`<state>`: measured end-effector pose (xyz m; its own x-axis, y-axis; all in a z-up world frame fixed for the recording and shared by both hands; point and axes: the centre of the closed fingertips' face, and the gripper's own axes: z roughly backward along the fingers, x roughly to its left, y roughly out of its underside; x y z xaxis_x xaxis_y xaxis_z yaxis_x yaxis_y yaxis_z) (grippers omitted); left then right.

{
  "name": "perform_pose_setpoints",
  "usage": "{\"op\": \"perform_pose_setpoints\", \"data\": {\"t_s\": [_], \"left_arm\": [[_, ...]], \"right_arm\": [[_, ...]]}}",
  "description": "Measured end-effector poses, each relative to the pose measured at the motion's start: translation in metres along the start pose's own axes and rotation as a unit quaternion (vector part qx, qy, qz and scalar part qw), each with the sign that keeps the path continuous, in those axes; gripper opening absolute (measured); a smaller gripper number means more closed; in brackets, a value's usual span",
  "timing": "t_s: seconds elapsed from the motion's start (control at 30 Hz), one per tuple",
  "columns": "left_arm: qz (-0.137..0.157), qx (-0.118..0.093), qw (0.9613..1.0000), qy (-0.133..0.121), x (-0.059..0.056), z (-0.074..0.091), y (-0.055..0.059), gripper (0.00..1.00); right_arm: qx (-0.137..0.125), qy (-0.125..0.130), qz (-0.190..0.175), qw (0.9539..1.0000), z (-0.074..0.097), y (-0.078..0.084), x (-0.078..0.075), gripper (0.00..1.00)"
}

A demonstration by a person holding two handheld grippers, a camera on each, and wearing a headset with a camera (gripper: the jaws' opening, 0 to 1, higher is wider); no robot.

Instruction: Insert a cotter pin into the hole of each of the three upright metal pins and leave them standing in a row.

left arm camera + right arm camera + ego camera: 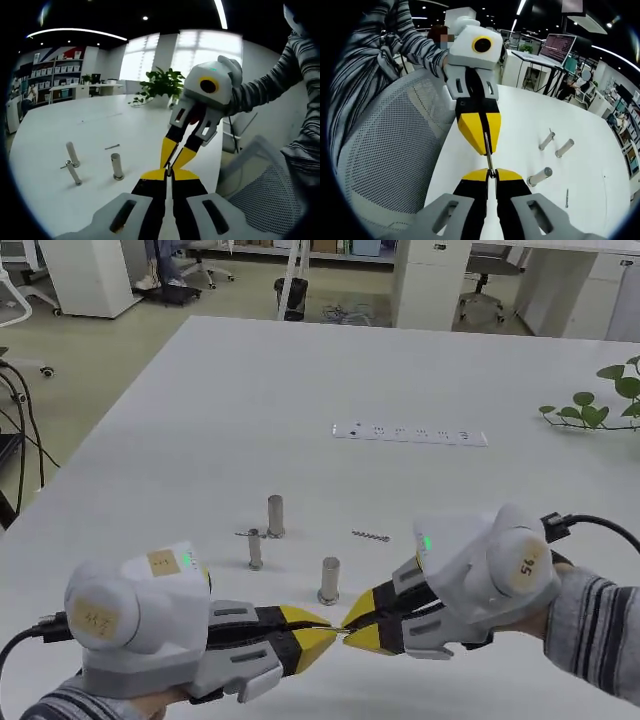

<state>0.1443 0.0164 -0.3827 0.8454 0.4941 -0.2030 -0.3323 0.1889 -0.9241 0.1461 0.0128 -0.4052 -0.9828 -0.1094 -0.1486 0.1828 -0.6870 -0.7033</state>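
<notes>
Meeting tip to tip over near table (pixel 200 420) edge, left gripper (pixel 325 633) and right gripper (pixel 355 628) each clamp shut on one end of held cotter (pixel 489 155). Three metal pins (pixel 329 580) stand upright just beyond. Fitted cotter (pixel 243 534) crosses top of left one. Loose cotter (pixel 370 536) lies flat to right.

Mid-frame, dull grey metal pins (pixel 330 580) stand on the smooth matt white desk (pixel 200 420), while lower down glossy white plastic shells cover the left tool (pixel 326 632) and right tool (pixel 354 630), a thin bare-metal cotter pin (pixel 488 157) between them.
</notes>
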Motion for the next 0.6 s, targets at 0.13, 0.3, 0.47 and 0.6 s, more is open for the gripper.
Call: {"op": "perform_pose_setpoints", "data": {"t_s": [0.13,0.3,0.47,0.6], "left_arm": [[0.001,0.004,1.0,0.0,-0.0017,0.0007,0.0027,0.0],[-0.002,0.009,1.0,-0.002,-0.002,-0.0002,0.0056,0.0],[-0.009,0.013,0.9998,-0.009,0.0001,-0.0017,0.0079,0.0],[-0.014,0.013,0.9996,-0.02,0.0041,-0.0043,0.0089,0.05]], "right_arm": [[0.008,-0.002,0.014,0.9999,0.0003,-0.0002,0.0025,0.0],[0.024,0.001,0.049,0.9985,-0.0015,0.0013,0.0051,0.0],[0.033,0.001,0.068,0.9971,-0.0033,0.0038,0.0053,0.0],[0.024,0.012,0.063,0.9976,-0.0035,0.0027,0.0003,0.0]]}}
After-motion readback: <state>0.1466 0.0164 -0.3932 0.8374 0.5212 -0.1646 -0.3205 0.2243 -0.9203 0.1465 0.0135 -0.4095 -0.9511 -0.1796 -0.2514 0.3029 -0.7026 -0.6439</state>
